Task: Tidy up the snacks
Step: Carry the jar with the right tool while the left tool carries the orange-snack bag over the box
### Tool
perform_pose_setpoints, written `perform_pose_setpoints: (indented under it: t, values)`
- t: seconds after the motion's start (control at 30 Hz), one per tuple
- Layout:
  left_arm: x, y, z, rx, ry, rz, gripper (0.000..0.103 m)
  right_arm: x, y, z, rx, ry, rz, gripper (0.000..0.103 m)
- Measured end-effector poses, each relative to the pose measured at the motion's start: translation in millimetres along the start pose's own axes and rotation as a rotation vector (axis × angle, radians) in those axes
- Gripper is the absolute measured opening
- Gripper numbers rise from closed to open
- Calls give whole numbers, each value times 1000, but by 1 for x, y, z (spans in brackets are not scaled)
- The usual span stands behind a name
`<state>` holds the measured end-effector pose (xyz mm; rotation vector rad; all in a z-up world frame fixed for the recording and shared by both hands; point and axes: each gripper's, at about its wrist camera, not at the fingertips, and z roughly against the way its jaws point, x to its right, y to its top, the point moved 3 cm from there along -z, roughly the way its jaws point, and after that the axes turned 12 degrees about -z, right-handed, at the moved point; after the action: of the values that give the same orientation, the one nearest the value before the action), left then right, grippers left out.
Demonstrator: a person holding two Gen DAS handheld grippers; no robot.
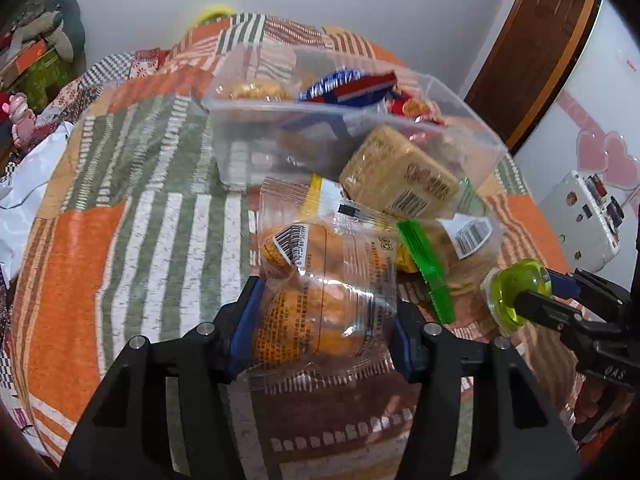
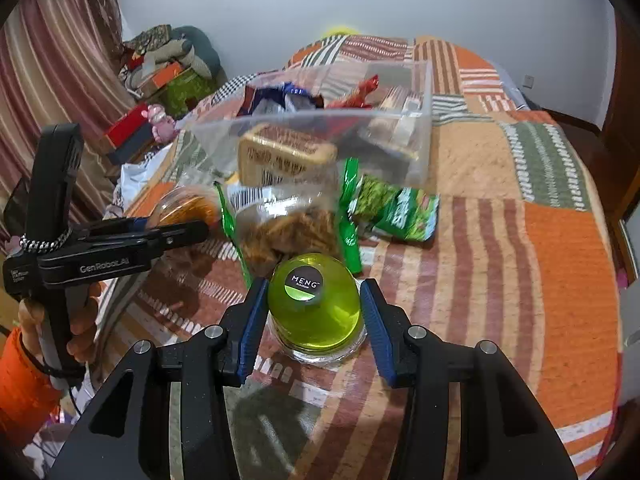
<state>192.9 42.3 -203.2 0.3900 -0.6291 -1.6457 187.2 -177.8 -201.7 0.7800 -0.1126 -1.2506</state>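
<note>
My left gripper (image 1: 326,300) is shut on a clear packet of orange pastry (image 1: 320,312), low over the patchwork quilt (image 1: 140,220). To its right, my right gripper (image 1: 532,292) is shut on a green jelly cup (image 1: 516,288). In the right wrist view that jelly cup (image 2: 316,312) sits between the blue pads (image 2: 254,320) of the right gripper (image 2: 314,286), its base close to the quilt. The left gripper (image 2: 192,224) reaches in from the left. Behind stands a clear plastic box (image 1: 320,110) holding a cracker pack (image 1: 396,172) and several wrapped snacks. A green snack bag (image 2: 400,212) and a clear bag of brown twists (image 2: 296,228) lie in front of the clear plastic box (image 2: 300,114).
A white plastic bag (image 1: 24,184) lies at the quilt's left edge. Boxes and clothes are piled in the corner (image 2: 168,64) beside a striped curtain (image 2: 52,60). A wooden door (image 1: 540,40) and a white appliance (image 1: 580,216) stand to the right. A hand (image 2: 80,320) holds the left gripper's handle.
</note>
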Motion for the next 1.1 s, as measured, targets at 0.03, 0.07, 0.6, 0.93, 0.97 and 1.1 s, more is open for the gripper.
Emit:
perform_pose_setpoints:
  t: [0.03,0.07,0.6,0.93,0.97,1.1]
  values:
    - [-1,1,5,10,10,-1,56,-1,2,2,8,0,-1,44]
    - [-3,2,9,20,18,-2,56,-1,4,6,20,1,-2,44]
    - [-25,54,59,178,54,36,56,-10,51,29,178,18,-14,44]
    - [-35,88,52,206,83,24,56,-9,91,19,239,-2,-11,44]
    - [-36,91,50,205,85,22,56,-8,94,17,241,-6,-12,44]
    - [-42,100,37,192,89,32,56,-6,105,4,233,-10,-19,44]
